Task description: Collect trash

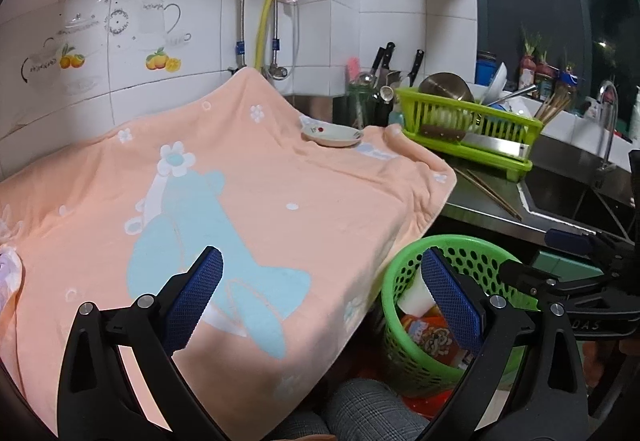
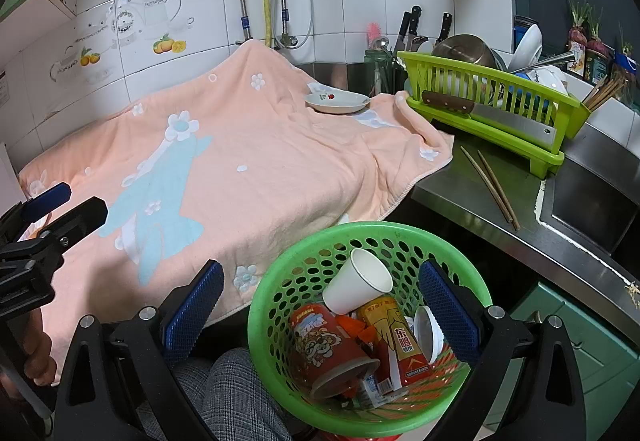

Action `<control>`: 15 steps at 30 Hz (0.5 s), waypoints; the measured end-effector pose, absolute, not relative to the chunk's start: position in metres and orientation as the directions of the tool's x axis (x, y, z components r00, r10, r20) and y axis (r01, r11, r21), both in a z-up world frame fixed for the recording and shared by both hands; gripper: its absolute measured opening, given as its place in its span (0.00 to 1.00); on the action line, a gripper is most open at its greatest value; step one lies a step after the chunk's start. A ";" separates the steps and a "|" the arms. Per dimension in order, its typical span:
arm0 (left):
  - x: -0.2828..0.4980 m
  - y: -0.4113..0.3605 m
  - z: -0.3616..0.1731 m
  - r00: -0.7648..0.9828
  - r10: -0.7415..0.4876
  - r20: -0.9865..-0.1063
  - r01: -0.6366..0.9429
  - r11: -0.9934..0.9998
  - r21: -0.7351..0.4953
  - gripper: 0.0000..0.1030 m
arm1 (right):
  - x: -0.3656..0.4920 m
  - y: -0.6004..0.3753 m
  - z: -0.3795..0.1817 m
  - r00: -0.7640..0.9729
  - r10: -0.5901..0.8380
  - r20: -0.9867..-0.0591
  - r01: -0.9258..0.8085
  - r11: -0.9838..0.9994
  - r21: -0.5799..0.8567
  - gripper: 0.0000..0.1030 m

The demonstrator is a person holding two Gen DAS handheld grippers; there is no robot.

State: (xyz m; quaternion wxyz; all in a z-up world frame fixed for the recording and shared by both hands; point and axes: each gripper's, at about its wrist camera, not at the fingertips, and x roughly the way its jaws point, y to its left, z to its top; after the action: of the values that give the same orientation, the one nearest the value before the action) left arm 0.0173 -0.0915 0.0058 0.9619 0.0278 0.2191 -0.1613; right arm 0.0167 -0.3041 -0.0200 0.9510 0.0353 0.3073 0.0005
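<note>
Your right gripper [image 2: 320,315] hangs wide open, empty, over the green basket [image 2: 280,293] lower centre | your left gripper [image 1: 322,301] gapes empty above the peach towel [image 1: 248,193]

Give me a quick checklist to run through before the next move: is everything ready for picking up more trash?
1. Left gripper open and holding nothing: ok.
2. Right gripper open and holding nothing: ok.
3. Green basket upright, with room left above the paper cup, red tub and yellow can: ok.
4. Trash left on the peach towel: only a small plate shows; whether that counts as trash: cannot tell.
5. Hazards nearby: a cleaver rests against the dish rack, well away from both grippers: ok.
6. Loose chopsticks on the counter, whether to collect them: cannot tell.
</note>
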 end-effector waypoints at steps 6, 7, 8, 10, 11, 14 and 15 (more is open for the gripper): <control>0.014 -0.095 0.006 0.855 -0.295 -0.427 0.323 0.946 -0.008 0.95 | 0.016 -0.303 -0.020 0.811 0.028 -0.584 0.014 0.998 0.068 0.92; 0.013 -0.096 0.006 0.855 -0.294 -0.427 0.323 0.946 -0.006 0.95 | 0.016 -0.303 -0.020 0.811 0.028 -0.584 0.014 0.998 0.068 0.92; 0.013 -0.096 0.006 0.855 -0.295 -0.427 0.324 0.946 -0.005 0.95 | 0.016 -0.303 -0.020 0.811 0.029 -0.584 0.014 0.998 0.069 0.92; 0.014 -0.096 0.006 0.850 -0.299 -0.433 0.328 0.945 -0.009 0.95 | 0.016 -0.303 -0.020 0.811 0.028 -0.584 0.015 0.997 0.069 0.92; 0.014 -0.096 0.006 0.848 -0.300 -0.436 0.328 0.945 -0.012 0.95 | 0.016 -0.303 -0.020 0.811 0.029 -0.584 0.015 0.997 0.069 0.92; 0.014 -0.096 0.004 0.848 -0.297 -0.439 0.323 0.946 -0.015 0.95 | 0.016 -0.303 -0.020 0.811 0.028 -0.584 0.016 0.997 0.069 0.92; 0.014 -0.096 0.004 0.847 -0.295 -0.442 0.322 0.946 -0.013 0.95 | 0.016 -0.303 -0.020 0.812 0.029 -0.583 0.015 0.997 0.069 0.92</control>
State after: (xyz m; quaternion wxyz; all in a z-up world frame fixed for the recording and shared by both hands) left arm 0.0144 -0.0961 0.0042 0.9605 0.0306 0.2251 -0.1607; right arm 0.0163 -0.3029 -0.0197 0.9511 0.0352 0.3069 0.0037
